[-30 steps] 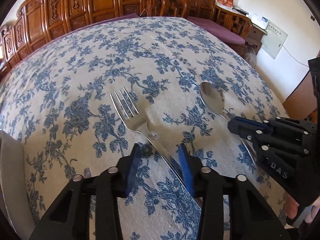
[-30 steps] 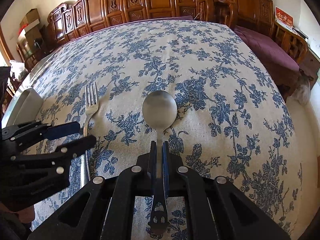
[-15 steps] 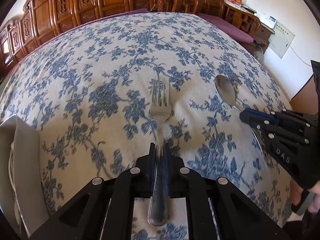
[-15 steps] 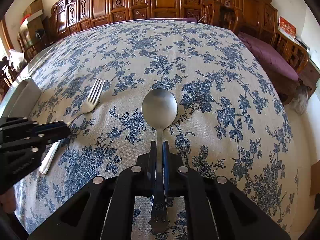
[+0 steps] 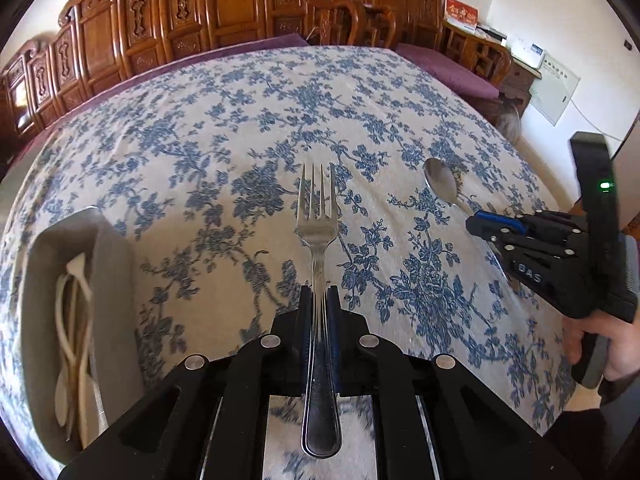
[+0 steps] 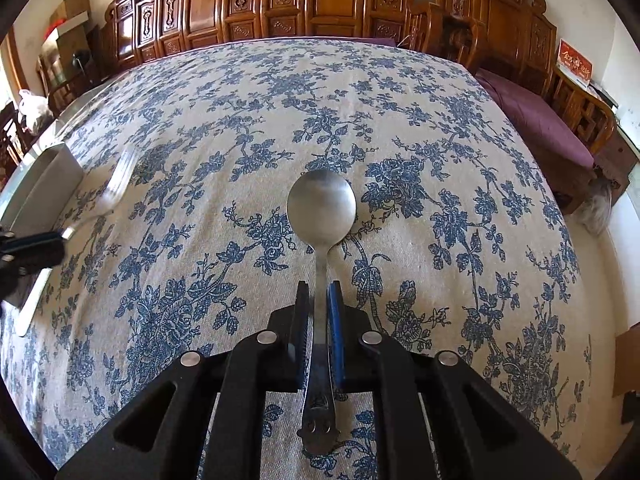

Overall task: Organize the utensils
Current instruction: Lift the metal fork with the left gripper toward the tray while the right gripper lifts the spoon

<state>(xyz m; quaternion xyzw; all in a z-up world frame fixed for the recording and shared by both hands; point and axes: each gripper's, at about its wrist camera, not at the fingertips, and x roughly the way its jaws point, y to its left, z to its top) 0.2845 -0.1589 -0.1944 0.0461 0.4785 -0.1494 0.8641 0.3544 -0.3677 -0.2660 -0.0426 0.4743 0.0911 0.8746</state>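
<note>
- Fork is in my left gripper, pinched tight by its handle, and its prongs point out over the counter.
- Spoon is in my right gripper. The jaws have just let out a tiny bit, but the blue pads sit against the handle on both sides, so I think I am holding it.
- From the left view, the spoon bowl shows past the tip of the right gripper, over the flowered cloth.
- From the right view, the fork looks blurry, over by the tray.
- So I think I am about halfway. Both things are picked up. Neither one is put away yet.
- What is left, I think: carry each one to the tray and let it go inside.
- A grey tray sits on the counter to the left of the fork, near but not touching it.
- Inside the tray I see some pale, long-handled things lying side by side. They look like light spoons or sticks. I cannot tell how many.
- No metal pieces show in the tray.
- I cannot see if the tray has parts inside.
- A hand holds the right gripper at the edge of the left view.
</note>
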